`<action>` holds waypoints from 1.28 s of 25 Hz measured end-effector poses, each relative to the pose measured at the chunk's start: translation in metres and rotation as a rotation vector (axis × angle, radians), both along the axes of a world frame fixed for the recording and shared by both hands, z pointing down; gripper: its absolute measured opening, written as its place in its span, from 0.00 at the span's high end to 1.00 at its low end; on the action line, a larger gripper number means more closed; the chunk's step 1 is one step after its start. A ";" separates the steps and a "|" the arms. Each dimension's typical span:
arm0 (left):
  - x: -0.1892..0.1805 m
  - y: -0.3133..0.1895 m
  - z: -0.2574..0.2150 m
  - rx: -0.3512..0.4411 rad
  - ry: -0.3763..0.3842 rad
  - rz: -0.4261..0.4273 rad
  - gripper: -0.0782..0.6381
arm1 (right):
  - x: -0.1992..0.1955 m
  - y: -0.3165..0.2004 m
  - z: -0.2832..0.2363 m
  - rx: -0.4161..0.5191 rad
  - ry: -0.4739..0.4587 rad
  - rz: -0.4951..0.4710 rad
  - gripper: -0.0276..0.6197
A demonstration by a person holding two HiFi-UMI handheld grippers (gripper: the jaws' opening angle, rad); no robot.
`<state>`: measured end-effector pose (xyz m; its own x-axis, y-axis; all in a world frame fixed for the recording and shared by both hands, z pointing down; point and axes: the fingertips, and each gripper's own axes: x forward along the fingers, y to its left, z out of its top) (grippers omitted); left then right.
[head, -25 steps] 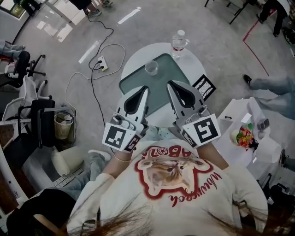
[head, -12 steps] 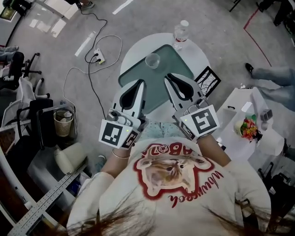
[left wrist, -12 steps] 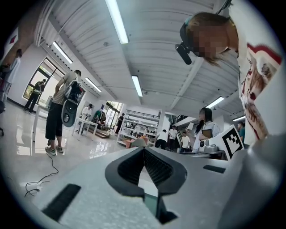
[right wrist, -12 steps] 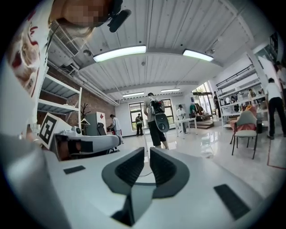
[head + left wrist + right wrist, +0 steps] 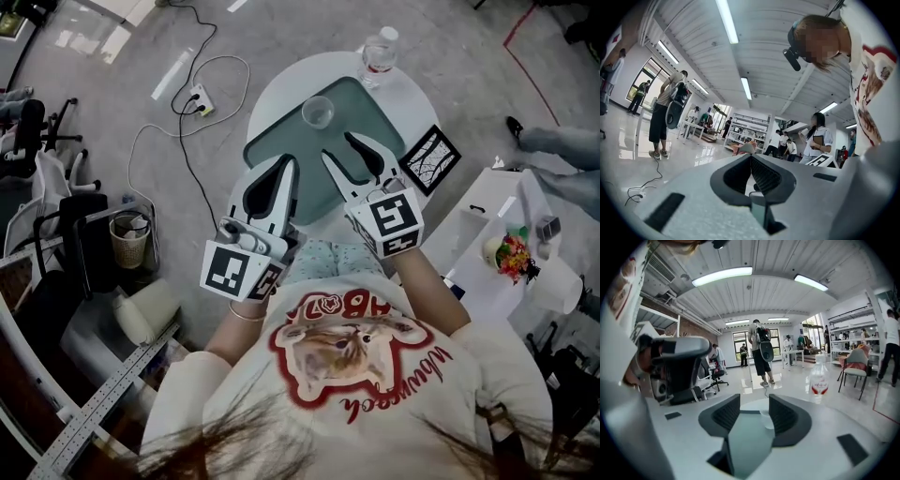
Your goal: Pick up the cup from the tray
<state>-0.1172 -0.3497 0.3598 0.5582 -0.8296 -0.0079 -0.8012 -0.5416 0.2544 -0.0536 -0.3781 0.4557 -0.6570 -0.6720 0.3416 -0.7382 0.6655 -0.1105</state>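
Observation:
A clear plastic cup (image 5: 317, 111) stands upright on a green tray (image 5: 364, 101) on a round white table. In the right gripper view the cup (image 5: 766, 418) shows small and far off beyond the jaws, on the tray (image 5: 743, 437). My right gripper (image 5: 341, 148) hovers over the tray's near part, just short of the cup. Its jaws are opening, with nothing between them (image 5: 753, 401). My left gripper (image 5: 291, 164) hangs over the tray's near left edge, shut and empty (image 5: 751, 155).
A water bottle (image 5: 379, 52) stands at the table's far edge behind the tray. A black-patterned card (image 5: 431, 159) lies at the table's right. On the floor are a power strip with cables (image 5: 199, 98), a bin (image 5: 127, 251) and a side table (image 5: 511, 253). Several people stand about the room.
The right gripper's jaws have gone from shut to apart, and it has reached forward and left towards the cup. The left gripper has stayed shut and almost still.

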 end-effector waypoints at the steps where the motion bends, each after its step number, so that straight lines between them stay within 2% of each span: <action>1: -0.002 0.000 0.001 -0.003 -0.002 -0.004 0.87 | -0.002 -0.002 0.014 -0.020 0.022 -0.001 0.69; 5: -0.013 0.003 0.007 -0.019 -0.013 -0.022 0.87 | -0.008 -0.010 0.057 -0.086 0.074 0.008 0.63; 9: -0.021 0.009 0.014 -0.040 -0.014 -0.033 0.87 | -0.012 -0.022 0.080 -0.109 0.115 0.032 0.60; 21: -0.029 0.018 0.029 -0.074 -0.021 -0.036 0.87 | -0.024 -0.058 0.125 -0.231 0.107 0.123 0.53; 32: -0.049 0.025 0.031 -0.082 -0.021 -0.076 0.87 | -0.035 -0.077 0.145 -0.292 0.141 0.134 0.50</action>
